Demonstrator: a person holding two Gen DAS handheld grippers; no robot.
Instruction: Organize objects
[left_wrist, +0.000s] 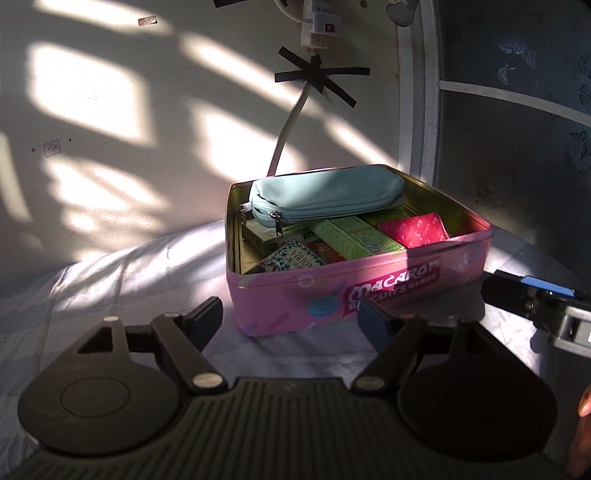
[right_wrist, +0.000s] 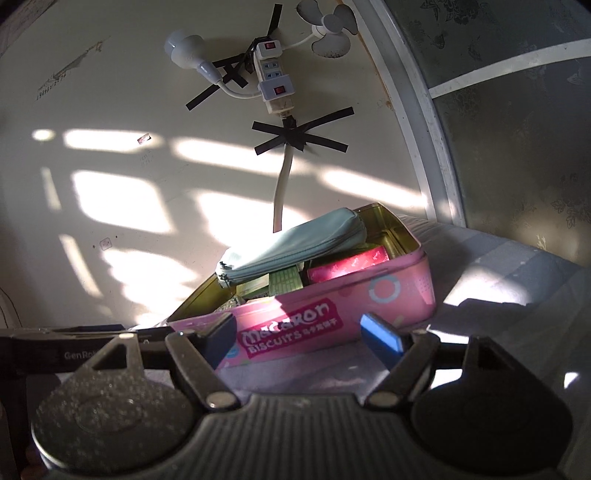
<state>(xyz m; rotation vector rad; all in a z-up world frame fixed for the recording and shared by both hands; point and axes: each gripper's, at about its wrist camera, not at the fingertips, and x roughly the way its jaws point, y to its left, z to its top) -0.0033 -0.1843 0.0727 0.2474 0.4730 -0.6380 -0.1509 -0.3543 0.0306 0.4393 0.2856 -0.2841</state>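
Nearest us, both the left gripper (left_wrist: 291, 319) and right gripper (right_wrist: 299, 334) stand released, holding nothing. Just ahead sits the pink tin (left_wrist: 295, 295), long side facing us, teal pouch (left_wrist: 325, 195) on top; which hand is nearer we can't fairly tell.

A white power strip (right_wrist: 275, 83) hangs on the cream wall (right_wrist: 110, 192) above and ahead of the hand-held gripper, fixed with crossed black tape (right_wrist: 295, 138). A white cable (right_wrist: 282, 184) drops from it. A small white fan (right_wrist: 330, 31) sits beside it. Pale bedsheet (left_wrist: 147, 266) lies below.
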